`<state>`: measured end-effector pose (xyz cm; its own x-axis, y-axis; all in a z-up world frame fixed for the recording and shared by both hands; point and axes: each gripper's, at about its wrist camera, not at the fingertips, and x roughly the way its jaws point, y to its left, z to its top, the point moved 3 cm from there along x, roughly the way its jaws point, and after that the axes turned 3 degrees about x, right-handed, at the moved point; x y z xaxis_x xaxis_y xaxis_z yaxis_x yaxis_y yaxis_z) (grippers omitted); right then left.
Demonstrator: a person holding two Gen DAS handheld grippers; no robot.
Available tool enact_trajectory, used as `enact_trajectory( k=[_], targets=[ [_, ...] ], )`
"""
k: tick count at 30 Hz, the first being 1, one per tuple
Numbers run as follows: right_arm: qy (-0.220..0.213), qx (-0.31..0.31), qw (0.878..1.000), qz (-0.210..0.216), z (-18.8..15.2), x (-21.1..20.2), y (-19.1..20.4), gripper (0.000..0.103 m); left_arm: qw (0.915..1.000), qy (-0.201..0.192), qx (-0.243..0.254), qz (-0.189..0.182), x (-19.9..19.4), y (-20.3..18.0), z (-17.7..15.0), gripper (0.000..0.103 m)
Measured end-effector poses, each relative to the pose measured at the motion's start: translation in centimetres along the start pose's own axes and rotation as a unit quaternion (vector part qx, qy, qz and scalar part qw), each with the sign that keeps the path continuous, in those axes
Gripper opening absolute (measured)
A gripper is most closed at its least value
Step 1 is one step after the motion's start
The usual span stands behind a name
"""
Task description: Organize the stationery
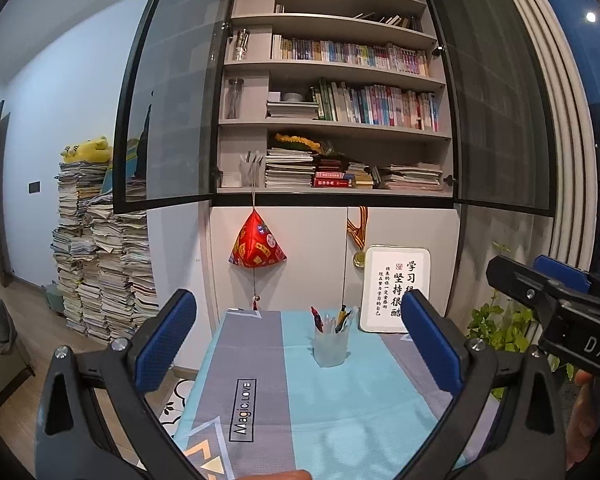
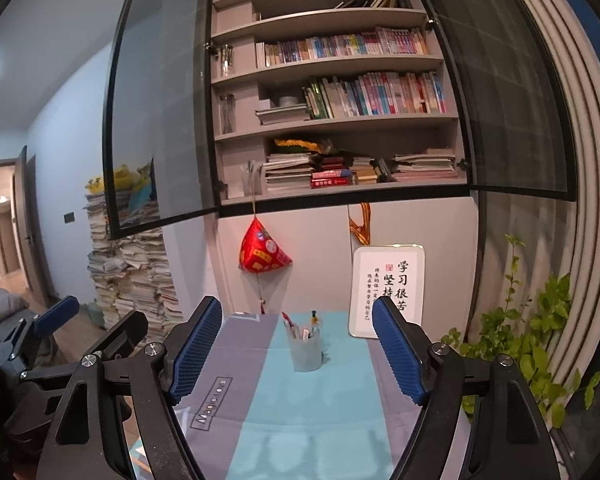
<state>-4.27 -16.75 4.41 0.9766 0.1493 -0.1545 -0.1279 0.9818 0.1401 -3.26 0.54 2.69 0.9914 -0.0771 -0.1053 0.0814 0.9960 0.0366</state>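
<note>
A translucent pen cup [image 1: 331, 346] holding several pens [image 1: 334, 320] stands on the blue and grey tablecloth [image 1: 340, 412] near the table's far end. It also shows in the right wrist view [image 2: 307, 351]. My left gripper [image 1: 296, 340] is open and empty, well short of the cup, with blue pads either side. My right gripper [image 2: 298, 344] is open and empty too, also short of the cup. The right gripper's body shows at the right of the left wrist view [image 1: 560, 300].
An open bookcase [image 1: 332, 92] with glass doors swung out stands behind the table. A framed calligraphy sign [image 1: 396, 290] leans on the cabinet. A red hanging ornament [image 1: 256, 242], tall paper stacks [image 1: 104, 260] on the left and a green plant [image 2: 532, 340] on the right.
</note>
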Motion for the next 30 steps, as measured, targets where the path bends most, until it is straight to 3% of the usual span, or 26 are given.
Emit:
enact_trajectory(
  k=[30],
  targets=[
    [-0.004, 0.008, 1.0, -0.009, -0.4, -0.5, -0.9, 0.079, 0.9999, 0.012, -0.007, 0.004, 0.0, 0.5, -0.4, 0.102]
  ],
)
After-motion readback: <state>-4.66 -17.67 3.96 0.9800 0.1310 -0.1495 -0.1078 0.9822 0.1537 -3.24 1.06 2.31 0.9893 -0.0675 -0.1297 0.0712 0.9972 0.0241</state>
